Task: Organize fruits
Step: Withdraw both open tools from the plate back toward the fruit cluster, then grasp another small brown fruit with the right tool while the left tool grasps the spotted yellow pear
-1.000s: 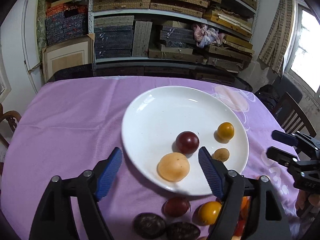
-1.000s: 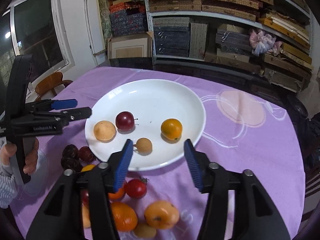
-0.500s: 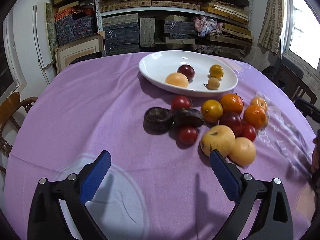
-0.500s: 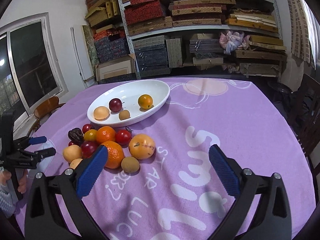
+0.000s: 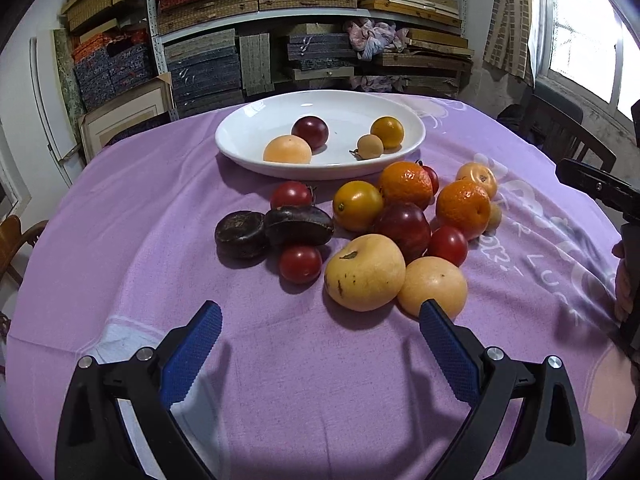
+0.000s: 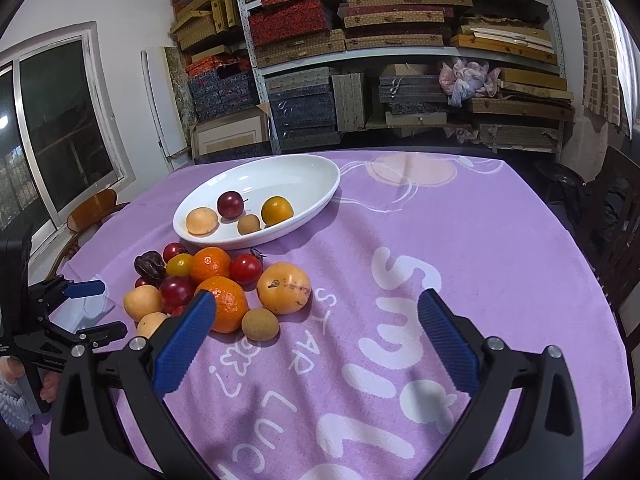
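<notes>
A white oval plate (image 5: 244,130) (image 6: 320,178) at the far side holds a dark red plum (image 5: 310,132), a pale apricot (image 5: 287,150), a small tan fruit (image 5: 370,147) and a yellow-orange fruit (image 5: 387,132). In front of it, several loose fruits lie in a pile: oranges (image 5: 406,184), red tomatoes (image 5: 300,264), dark fruits (image 5: 240,234), a pale yellow fruit (image 5: 364,272) (image 6: 284,288). My left gripper (image 5: 319,308) (image 6: 100,310) hovers open and empty just before the pile. My right gripper (image 6: 317,299) is open and empty, to the pile's right.
A purple tablecloth (image 6: 460,240) with white lettering covers the round table. Wooden chairs (image 6: 90,210) (image 5: 568,140) stand at both sides. Shelves stacked with boxes (image 6: 360,40) fill the back wall. A hand (image 6: 16,376) holds the left gripper's handle.
Both grippers have drawn back from over the plate to the near side of the table and their jaws have widened. The plate's fruits stay put.
</notes>
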Motion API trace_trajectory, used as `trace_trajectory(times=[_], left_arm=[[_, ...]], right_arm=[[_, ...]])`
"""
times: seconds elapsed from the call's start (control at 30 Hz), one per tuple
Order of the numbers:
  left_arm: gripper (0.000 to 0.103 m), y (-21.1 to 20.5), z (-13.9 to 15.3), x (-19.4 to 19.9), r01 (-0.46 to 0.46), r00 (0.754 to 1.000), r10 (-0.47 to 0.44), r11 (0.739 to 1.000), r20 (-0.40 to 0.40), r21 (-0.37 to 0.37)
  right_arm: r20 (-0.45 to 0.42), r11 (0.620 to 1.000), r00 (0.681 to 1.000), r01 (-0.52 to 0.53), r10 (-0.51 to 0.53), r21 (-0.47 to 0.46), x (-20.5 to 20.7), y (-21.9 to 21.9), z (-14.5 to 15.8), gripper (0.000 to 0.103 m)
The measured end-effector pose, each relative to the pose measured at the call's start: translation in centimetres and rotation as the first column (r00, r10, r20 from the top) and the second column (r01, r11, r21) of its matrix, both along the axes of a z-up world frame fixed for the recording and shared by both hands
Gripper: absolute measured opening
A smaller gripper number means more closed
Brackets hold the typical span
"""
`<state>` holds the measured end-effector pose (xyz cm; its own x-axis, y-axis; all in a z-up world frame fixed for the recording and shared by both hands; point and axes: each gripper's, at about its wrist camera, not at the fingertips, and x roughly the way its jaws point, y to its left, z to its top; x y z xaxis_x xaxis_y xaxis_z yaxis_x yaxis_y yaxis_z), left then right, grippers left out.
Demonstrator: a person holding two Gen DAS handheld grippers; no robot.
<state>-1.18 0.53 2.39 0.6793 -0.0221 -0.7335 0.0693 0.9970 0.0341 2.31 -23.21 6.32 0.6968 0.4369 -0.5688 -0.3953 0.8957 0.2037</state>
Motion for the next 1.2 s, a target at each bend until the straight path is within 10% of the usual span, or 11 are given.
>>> trace_trajectory(times=[0.13, 0.37, 0.53, 1.2], left_arm=[[0.1, 0.3, -0.9, 0.4, -0.008, 1.0, 0.007, 1.0, -0.027, -0.012], [0.1, 2.5, -1.4, 0.5, -0.058, 0.997, 0.051, 0.991, -0.064, -0.122], [0.1, 2.8, -1.7, 0.6, -0.065, 0.995, 0.053, 0.988, -0.087, -0.143], [0.1, 1.2, -2.3, 0.8, -0.051, 0.992, 0.049, 0.999, -0.114, -0.013]], right_arm=[[-0.007, 0.991, 0.992, -0.128, 0.129, 0.05, -0.8, 1.1, 0.0, 0.099], [-0.054, 0.97, 0.982, -0.19, 0.183, -0.155, -0.6, 5.3, -2.0, 0.098], [-0.134, 0.939, 0.958, -0.279, 0.255, -0.203, 0.4, 7.5, -3.3, 0.043], [-0.215, 0.937, 0.948, -0.278, 0.233, -0.213, 3.4, 8.1, -4.3, 0.029]])
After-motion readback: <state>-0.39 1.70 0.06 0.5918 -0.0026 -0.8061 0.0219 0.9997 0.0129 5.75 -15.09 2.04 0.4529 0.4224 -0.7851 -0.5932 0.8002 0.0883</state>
